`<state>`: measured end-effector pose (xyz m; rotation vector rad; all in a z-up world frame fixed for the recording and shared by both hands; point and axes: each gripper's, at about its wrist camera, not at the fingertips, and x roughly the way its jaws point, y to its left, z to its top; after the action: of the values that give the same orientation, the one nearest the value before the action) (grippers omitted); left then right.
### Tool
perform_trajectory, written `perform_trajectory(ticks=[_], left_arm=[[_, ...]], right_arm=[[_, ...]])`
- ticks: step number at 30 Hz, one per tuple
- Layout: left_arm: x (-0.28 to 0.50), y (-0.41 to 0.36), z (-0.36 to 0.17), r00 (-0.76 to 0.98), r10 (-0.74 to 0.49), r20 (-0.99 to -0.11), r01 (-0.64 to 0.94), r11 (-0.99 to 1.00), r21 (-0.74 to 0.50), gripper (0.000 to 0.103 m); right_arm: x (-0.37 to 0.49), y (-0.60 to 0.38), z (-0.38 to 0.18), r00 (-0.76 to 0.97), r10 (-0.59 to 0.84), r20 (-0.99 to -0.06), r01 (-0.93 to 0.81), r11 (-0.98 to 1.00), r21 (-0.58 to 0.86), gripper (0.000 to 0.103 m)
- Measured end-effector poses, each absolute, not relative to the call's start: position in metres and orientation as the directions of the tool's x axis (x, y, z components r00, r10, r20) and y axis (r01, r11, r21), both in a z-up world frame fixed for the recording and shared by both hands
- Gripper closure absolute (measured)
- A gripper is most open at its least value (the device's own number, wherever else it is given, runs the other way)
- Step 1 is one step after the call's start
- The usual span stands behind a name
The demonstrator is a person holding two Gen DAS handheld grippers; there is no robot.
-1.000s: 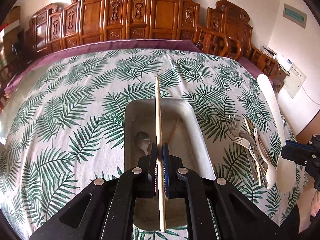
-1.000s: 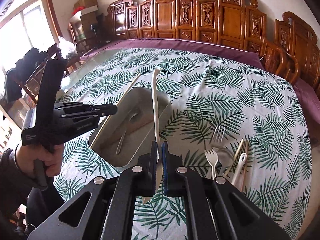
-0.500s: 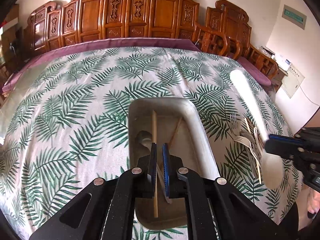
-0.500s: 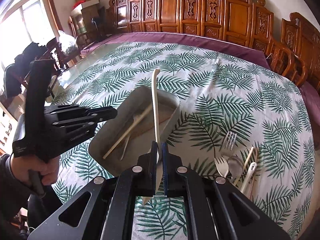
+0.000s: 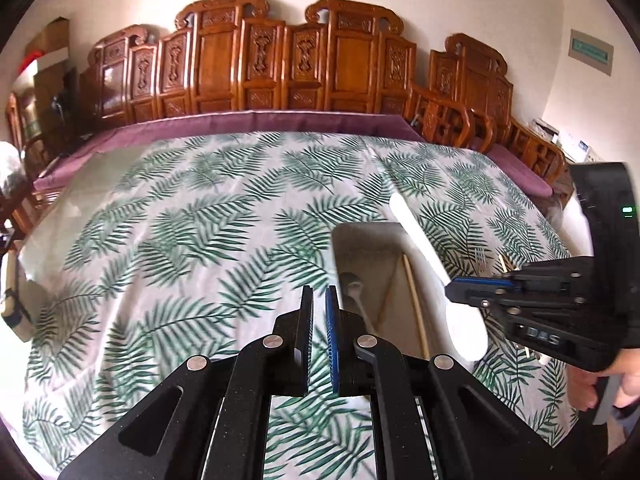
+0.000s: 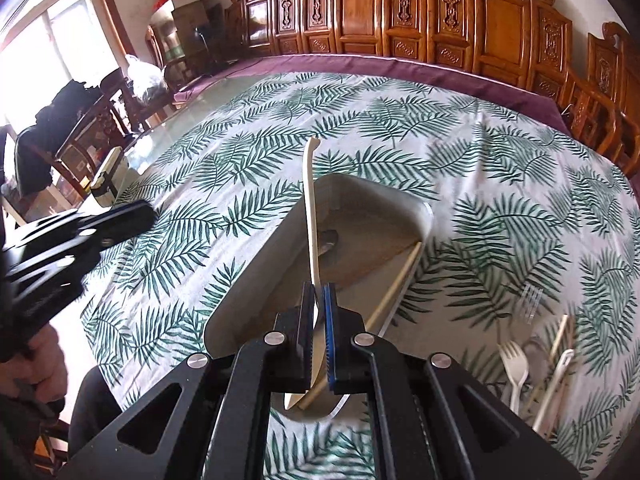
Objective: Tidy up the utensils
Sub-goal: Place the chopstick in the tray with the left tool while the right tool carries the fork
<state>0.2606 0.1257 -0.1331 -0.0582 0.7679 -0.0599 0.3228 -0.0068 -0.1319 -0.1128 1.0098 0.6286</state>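
Note:
A grey tray (image 6: pixel 256 276) sits on the palm-leaf tablecloth. Inside it lie a metal spoon (image 6: pixel 329 240) and a wooden chopstick (image 6: pixel 396 280), whose far end leans on the right rim. My right gripper (image 6: pixel 319 286) is shut on a cream plastic knife (image 6: pixel 309 208) and hovers over the tray's near end, the knife pointing forward. In the left wrist view that knife (image 5: pixel 420 240) slants above the tray (image 5: pixel 368 226), with the right gripper (image 5: pixel 452 292) beside it. My left gripper (image 5: pixel 319 292) is shut with nothing in it, over the cloth just left of the tray.
Several loose utensils lie right of the tray, among them a cream fork (image 6: pixel 516 360) and a clear fork (image 6: pixel 530 300). Carved wooden chairs (image 5: pixel 260 68) line the table's far side. A small box (image 6: pixel 106 178) stands at the left edge.
My left gripper has let go of the chopstick, which now lies in the tray, and has drawn off to the left. My right gripper has carried the knife over the tray.

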Motion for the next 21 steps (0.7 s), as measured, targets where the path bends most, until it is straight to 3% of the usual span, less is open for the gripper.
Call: perform_trajectory(ticks=[21], left_arm=[[0.233, 0.14, -0.135, 0.726, -0.047, -0.686, 0.036, 0.999, -0.031, 0.097]], right_arm=[[0.325, 0.016, -0.166, 0.345, 0.381, -0.858, -0.513, 0.842, 0.167, 0.097]])
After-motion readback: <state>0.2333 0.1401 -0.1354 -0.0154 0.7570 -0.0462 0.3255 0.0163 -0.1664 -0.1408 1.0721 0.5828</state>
